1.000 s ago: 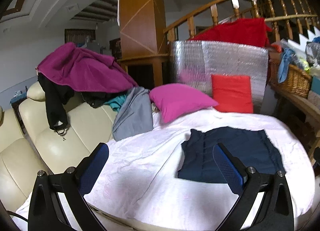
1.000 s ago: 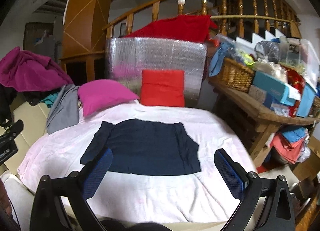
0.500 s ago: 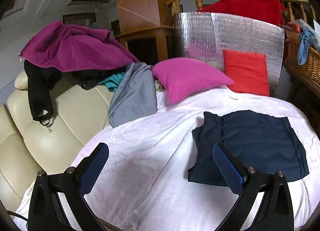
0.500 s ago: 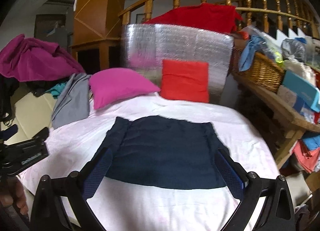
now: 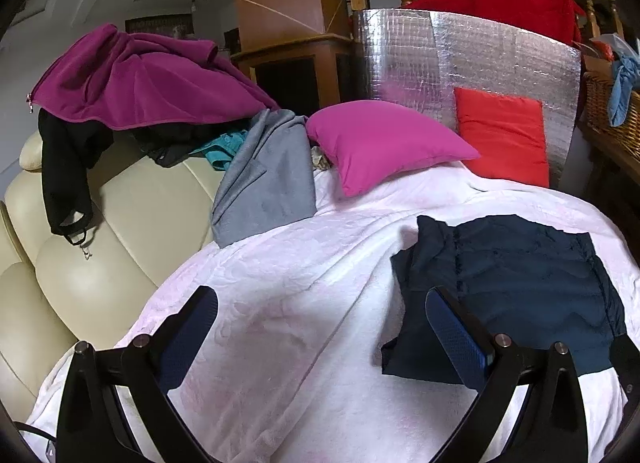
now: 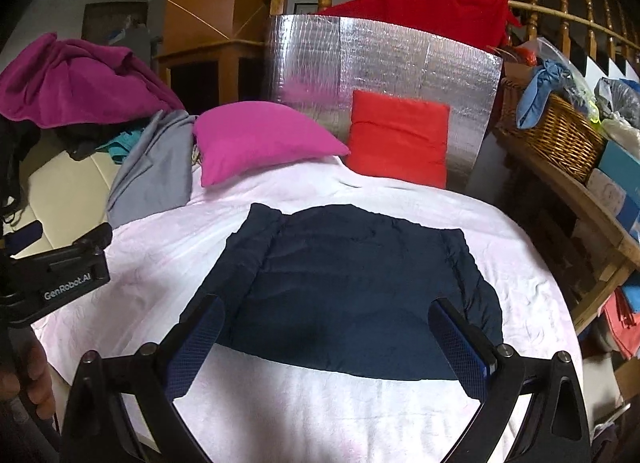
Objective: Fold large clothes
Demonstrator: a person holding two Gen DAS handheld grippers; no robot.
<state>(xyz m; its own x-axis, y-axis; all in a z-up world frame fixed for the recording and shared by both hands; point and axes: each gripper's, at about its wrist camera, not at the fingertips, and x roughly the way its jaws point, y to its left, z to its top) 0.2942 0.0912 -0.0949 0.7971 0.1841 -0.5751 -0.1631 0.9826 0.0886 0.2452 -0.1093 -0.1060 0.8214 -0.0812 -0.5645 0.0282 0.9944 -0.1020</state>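
Observation:
A dark navy garment (image 6: 348, 287) lies partly folded and flat on the white blanket (image 6: 328, 411); it also shows in the left wrist view (image 5: 512, 287), right of centre. My left gripper (image 5: 320, 335) is open and empty, above the blanket at the garment's left edge, with its right finger (image 5: 456, 339) over the garment's near left corner. My right gripper (image 6: 324, 347) is open and empty, hovering over the garment's near edge. The left gripper's body (image 6: 60, 275) shows at the left of the right wrist view.
A magenta pillow (image 6: 260, 139) and a red pillow (image 6: 400, 143) lean at the back against a silver foil panel (image 6: 380, 63). Grey cloth (image 5: 268, 183) and a purple garment (image 5: 140, 79) hang over the cream sofa (image 5: 92, 255). A cluttered wooden shelf with a wicker basket (image 6: 556, 139) stands on the right.
Both grippers have moved forward and lower toward the navy garment, which now looks larger. Both stay open.

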